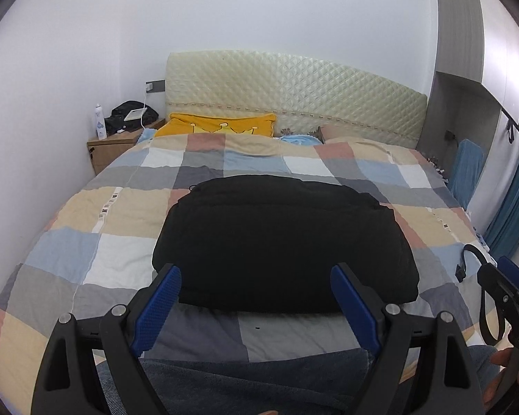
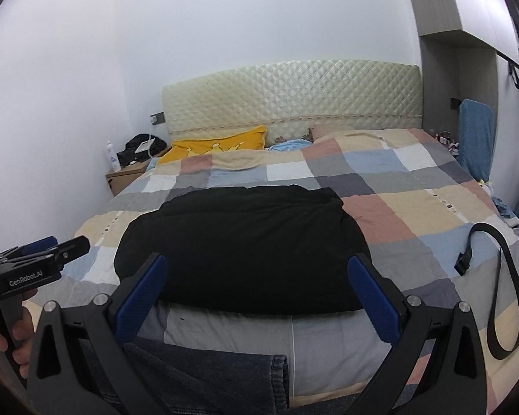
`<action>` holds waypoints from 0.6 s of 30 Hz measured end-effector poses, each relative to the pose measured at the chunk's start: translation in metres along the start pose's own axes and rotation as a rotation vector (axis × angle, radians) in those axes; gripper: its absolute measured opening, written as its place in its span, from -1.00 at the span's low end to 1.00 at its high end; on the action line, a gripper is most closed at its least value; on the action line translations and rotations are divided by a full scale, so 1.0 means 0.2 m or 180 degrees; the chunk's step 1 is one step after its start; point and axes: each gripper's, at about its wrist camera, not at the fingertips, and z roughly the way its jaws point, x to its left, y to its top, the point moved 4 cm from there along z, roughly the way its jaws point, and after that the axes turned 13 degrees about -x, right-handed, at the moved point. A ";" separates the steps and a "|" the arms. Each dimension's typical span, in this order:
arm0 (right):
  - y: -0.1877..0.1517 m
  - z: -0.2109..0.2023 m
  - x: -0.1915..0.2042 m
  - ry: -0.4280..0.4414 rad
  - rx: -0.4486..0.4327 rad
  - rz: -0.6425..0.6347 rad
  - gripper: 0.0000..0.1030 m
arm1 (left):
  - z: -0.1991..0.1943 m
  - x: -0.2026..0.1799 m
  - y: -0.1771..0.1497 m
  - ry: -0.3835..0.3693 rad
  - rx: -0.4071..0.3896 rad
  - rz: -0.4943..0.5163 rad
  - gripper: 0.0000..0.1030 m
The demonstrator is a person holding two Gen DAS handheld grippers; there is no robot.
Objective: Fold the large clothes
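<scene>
A black garment point(image 1: 283, 242) lies folded into a thick rectangle on the checked bedspread point(image 1: 86, 221); it also shows in the right wrist view point(image 2: 245, 249). My left gripper point(image 1: 256, 273) is open and empty, hovering just before the garment's near edge. My right gripper point(image 2: 257, 266) is open and empty, likewise just short of the near edge. Blue denim cloth point(image 2: 204, 373) lies under both grippers at the bed's near edge. Each gripper shows at the side of the other's view: the right one point(image 1: 501, 283) and the left one point(image 2: 41, 252).
A black belt point(image 2: 501, 287) lies looped on the bed to the right of the garment. A yellow pillow point(image 1: 218, 125) and quilted headboard point(image 1: 294, 93) are at the far end. A wooden nightstand point(image 1: 110, 148) with a bottle stands far left. A wardrobe point(image 1: 467, 69) is on the right.
</scene>
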 end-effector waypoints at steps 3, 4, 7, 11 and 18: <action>0.01 0.00 -0.01 -0.0036 -0.0026 0.0007 1.00 | 0.00 0.00 0.01 -0.0030 -0.0005 -0.0035 0.71; 0.01 0.00 -0.01 -0.0050 -0.0029 0.0010 1.00 | -0.01 0.00 0.02 -0.0029 -0.0020 -0.0042 0.71; 0.02 0.00 -0.02 -0.0080 -0.0016 0.0031 1.00 | -0.02 -0.01 0.05 -0.0033 -0.0080 0.0014 0.71; 0.02 0.00 -0.02 -0.0079 0.0005 0.0033 1.00 | -0.02 -0.04 0.06 -0.0048 -0.0079 0.0059 0.71; 0.02 0.00 -0.02 -0.0085 -0.0013 0.0023 1.00 | 0.00 -0.05 0.06 -0.0054 -0.0028 0.0052 0.71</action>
